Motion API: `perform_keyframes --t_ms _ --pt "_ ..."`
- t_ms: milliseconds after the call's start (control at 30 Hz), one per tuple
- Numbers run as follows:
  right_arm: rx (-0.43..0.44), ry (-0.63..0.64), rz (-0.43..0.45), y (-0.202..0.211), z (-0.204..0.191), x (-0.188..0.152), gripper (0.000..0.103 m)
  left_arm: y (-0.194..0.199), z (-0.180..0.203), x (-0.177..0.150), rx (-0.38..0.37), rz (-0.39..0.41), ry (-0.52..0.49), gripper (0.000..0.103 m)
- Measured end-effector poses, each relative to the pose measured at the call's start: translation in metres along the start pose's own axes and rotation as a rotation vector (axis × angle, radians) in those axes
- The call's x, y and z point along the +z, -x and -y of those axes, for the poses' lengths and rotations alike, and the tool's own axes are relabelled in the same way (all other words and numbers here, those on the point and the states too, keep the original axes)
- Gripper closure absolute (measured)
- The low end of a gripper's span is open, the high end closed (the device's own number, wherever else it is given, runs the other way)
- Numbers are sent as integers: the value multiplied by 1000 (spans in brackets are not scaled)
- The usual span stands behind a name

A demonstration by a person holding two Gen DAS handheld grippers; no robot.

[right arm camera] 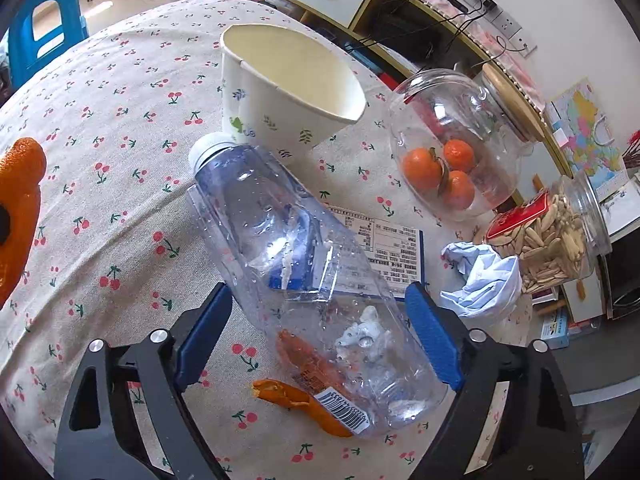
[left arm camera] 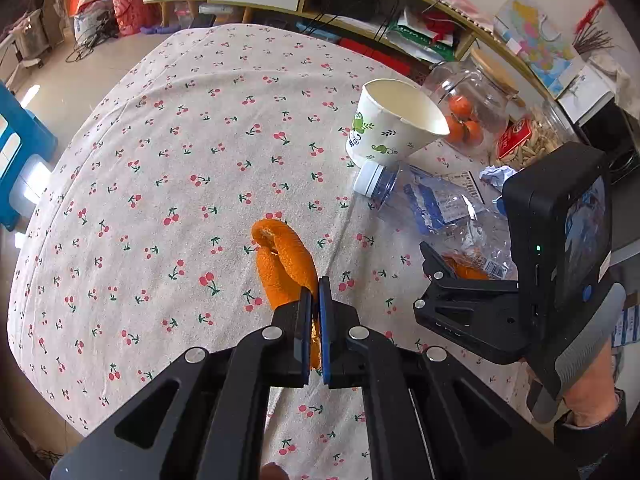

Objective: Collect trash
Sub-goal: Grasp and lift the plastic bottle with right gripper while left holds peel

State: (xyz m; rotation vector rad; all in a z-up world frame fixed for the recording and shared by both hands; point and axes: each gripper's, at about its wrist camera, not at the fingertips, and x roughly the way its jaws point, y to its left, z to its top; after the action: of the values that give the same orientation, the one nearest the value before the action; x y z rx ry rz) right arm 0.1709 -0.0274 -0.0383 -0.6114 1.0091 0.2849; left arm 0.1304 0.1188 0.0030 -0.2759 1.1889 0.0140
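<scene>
Here the left gripper (left arm camera: 316, 312) is clamped tight on a curled strip of orange peel (left arm camera: 282, 264), its blue pads pressed together with the peel pinched between them and most of the strip sticking out ahead of the fingertips, above the cherry-print tablecloth (left arm camera: 160, 160). The right gripper (right arm camera: 320, 336) stands with its jaws apart on either side of a clear plastic bottle (right arm camera: 304, 276) that lies on its side on the cloth; a gap shows between the left pad and the bottle wall, so the pads do not press on it. The bottle's white cap (right arm camera: 208, 150) points toward a squashed paper cup (right arm camera: 280, 96) and lies just beside its base. A second piece of peel (right arm camera: 292, 394) lies on the cloth under the bottle's lower end, partly seen through the plastic. A printed paper slip (right arm camera: 394, 248) lies behind the bottle, and a crumpled pale-blue tissue (right arm camera: 480, 276) sits to the right of it. Beyond these stand a glass jar holding three oranges (right arm camera: 448, 160) and a jar of seeds (right arm camera: 552, 240).
</scene>
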Motion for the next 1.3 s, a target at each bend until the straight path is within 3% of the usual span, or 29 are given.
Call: perform_keyframes --t_ms 200,367,600,867,1300 --pt "57 -64 38 17 3 -13 36 -3 -4 0 0 -13 15 100" --pt "164 -147 54 40 7 -39 37 -1 -4 -3 -1 -11 16 100" --pt "213 -282 94 66 20 -79 37 -4 2 -9 8 -20 -1 100" --pt "164 -391 110 77 45 -121 36 -9 19 -18 10 -24 -35 100" --pt "33 -693 100 82 131 -206 36 -18 68 -27 -4 -19 -118 100"
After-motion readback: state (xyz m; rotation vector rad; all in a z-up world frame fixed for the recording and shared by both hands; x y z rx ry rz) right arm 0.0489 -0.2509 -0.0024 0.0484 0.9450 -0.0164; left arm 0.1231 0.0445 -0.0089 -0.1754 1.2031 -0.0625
